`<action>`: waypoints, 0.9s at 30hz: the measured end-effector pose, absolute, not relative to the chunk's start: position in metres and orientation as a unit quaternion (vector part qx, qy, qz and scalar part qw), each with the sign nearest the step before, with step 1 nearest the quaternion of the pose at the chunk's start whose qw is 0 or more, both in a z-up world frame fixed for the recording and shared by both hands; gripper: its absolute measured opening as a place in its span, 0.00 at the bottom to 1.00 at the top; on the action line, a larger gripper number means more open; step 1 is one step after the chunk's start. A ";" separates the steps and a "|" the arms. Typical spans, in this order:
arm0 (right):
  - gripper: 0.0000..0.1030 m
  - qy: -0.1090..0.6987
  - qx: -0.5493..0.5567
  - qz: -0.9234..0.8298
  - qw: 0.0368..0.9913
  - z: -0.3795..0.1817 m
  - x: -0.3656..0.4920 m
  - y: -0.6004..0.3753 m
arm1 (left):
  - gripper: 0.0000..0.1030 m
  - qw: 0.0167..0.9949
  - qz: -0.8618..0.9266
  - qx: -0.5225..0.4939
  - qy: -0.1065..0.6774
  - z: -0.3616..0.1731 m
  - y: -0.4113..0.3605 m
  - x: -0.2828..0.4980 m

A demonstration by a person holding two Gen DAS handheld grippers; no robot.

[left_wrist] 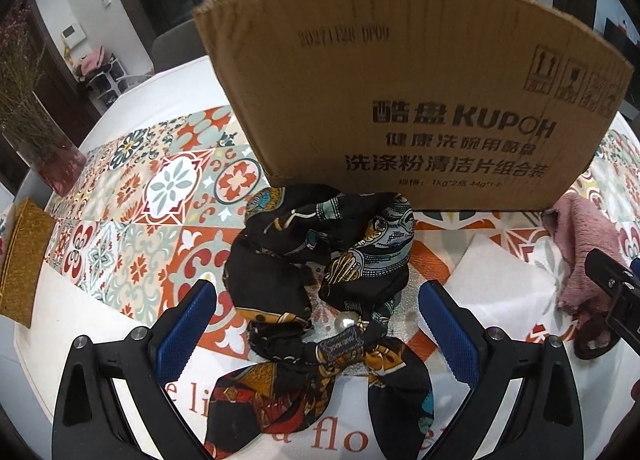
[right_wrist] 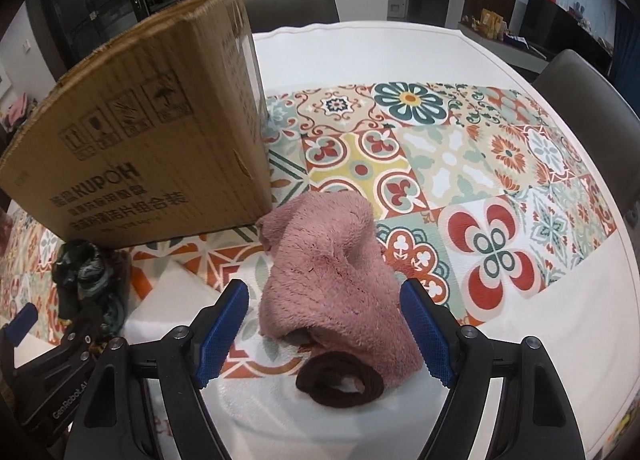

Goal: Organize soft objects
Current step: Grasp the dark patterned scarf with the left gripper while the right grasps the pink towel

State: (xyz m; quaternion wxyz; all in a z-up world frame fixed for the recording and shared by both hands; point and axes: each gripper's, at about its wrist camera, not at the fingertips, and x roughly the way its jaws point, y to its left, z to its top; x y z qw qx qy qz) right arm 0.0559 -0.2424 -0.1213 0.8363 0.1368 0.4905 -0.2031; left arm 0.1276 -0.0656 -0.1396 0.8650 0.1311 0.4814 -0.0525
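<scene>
Pink fleece cloth (right_wrist: 336,276) lies between my open right tool (right_wrist: 324,330); my left tool (left_wrist: 316,334), also open, straddles a black patterned scarf (left_wrist: 320,260) beside the cardboard box (left_wrist: 400,100).

White table (right_wrist: 400,36): tiled-pattern runner (right_wrist: 460,148), cardboard box (left_wrist: 400,100), patterned scarf (left_wrist: 320,260), pink fleece (right_wrist: 332,268), vase (left_wrist: 44,148).

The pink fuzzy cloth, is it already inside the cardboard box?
No, the pink cloth lies on the patterned tablecloth just in front of the cardboard box, outside it.

Pink fleece (right_wrist: 336,268); black patterned scarf (left_wrist: 320,256); brown box (left_wrist: 400,100)
</scene>
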 end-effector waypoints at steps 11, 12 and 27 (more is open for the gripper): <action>0.76 0.513 0.147 -0.197 0.822 -0.152 0.070 -0.249 | 0.79 0.849 -0.060 0.146 0.504 -0.166 -0.071 0.144; 0.76 0.515 0.147 -0.195 0.822 -0.154 0.071 -0.249 | 0.78 0.848 -0.060 0.146 0.505 -0.167 -0.072 0.145; 0.14 0.501 0.144 -0.194 0.831 -0.149 0.074 -0.254 | 0.09 0.850 -0.066 0.162 0.497 -0.163 -0.072 0.153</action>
